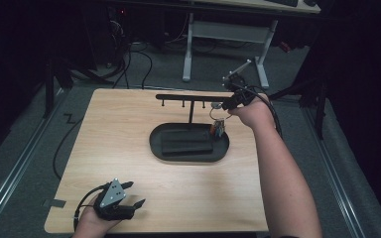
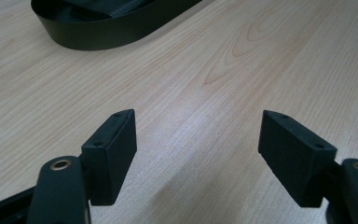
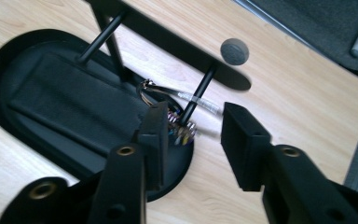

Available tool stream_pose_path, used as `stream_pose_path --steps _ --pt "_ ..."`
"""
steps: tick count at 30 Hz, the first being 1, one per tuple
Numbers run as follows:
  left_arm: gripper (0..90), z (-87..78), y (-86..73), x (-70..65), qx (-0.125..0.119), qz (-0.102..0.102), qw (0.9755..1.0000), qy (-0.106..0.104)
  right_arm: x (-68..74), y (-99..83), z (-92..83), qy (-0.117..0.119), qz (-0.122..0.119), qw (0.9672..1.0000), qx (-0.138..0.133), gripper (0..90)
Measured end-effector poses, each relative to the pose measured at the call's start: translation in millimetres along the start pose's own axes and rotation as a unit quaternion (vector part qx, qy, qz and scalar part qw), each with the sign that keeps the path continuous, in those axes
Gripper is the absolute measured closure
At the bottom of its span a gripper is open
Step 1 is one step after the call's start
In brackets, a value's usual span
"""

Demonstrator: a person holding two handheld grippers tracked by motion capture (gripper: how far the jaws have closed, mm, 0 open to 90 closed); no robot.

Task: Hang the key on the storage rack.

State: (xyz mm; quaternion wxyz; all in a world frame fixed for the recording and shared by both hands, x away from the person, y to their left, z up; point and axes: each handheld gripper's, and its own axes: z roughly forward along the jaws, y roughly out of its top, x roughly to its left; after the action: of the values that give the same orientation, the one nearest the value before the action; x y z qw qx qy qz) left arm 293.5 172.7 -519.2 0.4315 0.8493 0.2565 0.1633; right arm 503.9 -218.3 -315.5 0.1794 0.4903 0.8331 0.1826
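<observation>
I count one wooden table (image 1: 129, 148), one black oval tray (image 1: 158, 146) on it toward the far middle, one dark flat pad (image 1: 186, 144) lying inside that tray, and one black stand (image 1: 191, 97) rising from the tray's far edge, a single post carrying a single crossbar. Under the crossbar I make out four short pegs, though they are small in the high view. There is one ring of keys (image 1: 219, 126) with some coloured bits on it, hanging at the right end of the crossbar, just over the tray's right rim; in the right gripper view the ring (image 3: 168, 93) loops round a peg and the coloured bundle sits below it. Two grippers are in play. My right gripper (image 1: 228, 102) is at the far right, up by the end of the crossbar, its jaws partly apart; in the right gripper view (image 3: 191, 128) the peg and the key bundle sit in the gap between them, the left pad just beside the bundle, and I cannot tell whether it touches. The pads are not clamped on anything. My left gripper (image 1: 131, 196) rests at the near left corner of the table, well apart from the tray, and in the left gripper view (image 2: 198, 140) its jaws stand wide over bare wood, holding nothing.
</observation>
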Motion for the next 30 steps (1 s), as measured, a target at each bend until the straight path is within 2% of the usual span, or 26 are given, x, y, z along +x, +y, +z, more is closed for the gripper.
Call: stream_pose_path --steps 3,7,11,16,20,24,27,28,30 --pt "28.4 -0.2 0.4 0.0 -0.002 -0.002 1.0000 0.001 2.6 -11.4 -5.8 0.006 0.003 0.9999 -0.010 54.8" --pt "28.4 0.5 0.6 0.5 0.000 -0.003 1.0000 0.000 4.0 -29.6 -12.5 0.004 0.016 0.9993 -0.032 42.8" --pt "28.4 2.3 0.7 0.3 0.000 -0.004 1.0000 0.001 6.2 -51.7 -12.6 0.013 0.023 0.9986 -0.045 34.2" --pt "28.3 3.2 1.2 -0.9 0.003 -0.002 1.0000 0.001 6.9 -78.6 -6.5 0.022 0.037 0.9975 -0.057 28.2" --pt "28.3 5.0 1.6 -1.0 0.004 0.000 1.0000 -0.001 10.1 -98.8 2.0 -0.002 0.022 0.9972 -0.071 23.5" --pt "28.3 5.3 1.7 -1.5 0.006 0.000 1.0000 0.000 11.7 -118.8 11.6 0.011 0.037 0.9963 -0.077 19.9" --pt "28.3 5.7 1.5 -1.3 0.007 -0.001 1.0000 0.001 13.5 -131.3 18.1 0.015 0.031 0.9969 -0.071 18.1" --pt "28.3 5.7 1.4 -1.4 0.007 -0.003 1.0000 0.001 14.3 -134.8 20.2 0.010 0.026 0.9972 -0.069 16.9" --pt "28.3 5.5 1.5 -1.9 0.006 -0.007 1.0000 -0.001 14.5 -143.2 22.7 0.016 0.031 0.9965 -0.076 16.8"
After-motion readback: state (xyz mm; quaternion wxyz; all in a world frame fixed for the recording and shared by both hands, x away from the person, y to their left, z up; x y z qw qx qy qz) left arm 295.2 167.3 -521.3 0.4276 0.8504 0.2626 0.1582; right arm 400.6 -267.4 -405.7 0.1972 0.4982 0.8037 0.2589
